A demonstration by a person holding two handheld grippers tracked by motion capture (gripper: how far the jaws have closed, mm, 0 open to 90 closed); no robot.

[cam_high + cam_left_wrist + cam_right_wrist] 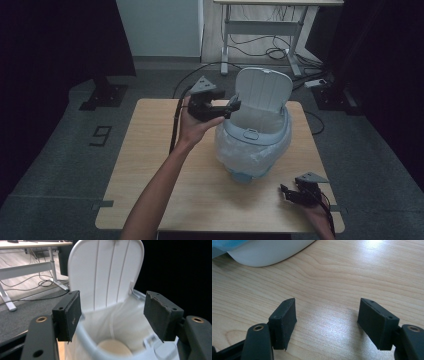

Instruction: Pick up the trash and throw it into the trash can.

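A small pale blue bin [252, 150] lined with a white plastic bag [227, 147] stands toward the far middle of the wooden table [150, 190], its white lid [263, 90] tipped up and open at the back. In the left gripper view a round pale object [115, 347] lies at the bottom of the bag. The left gripper [231, 106] hovers at the bin's left rim, jaws wide apart and holding nothing. The right gripper [286, 192] sits low at the table's near right corner, well apart from the bin, jaws spread over bare wood, empty.
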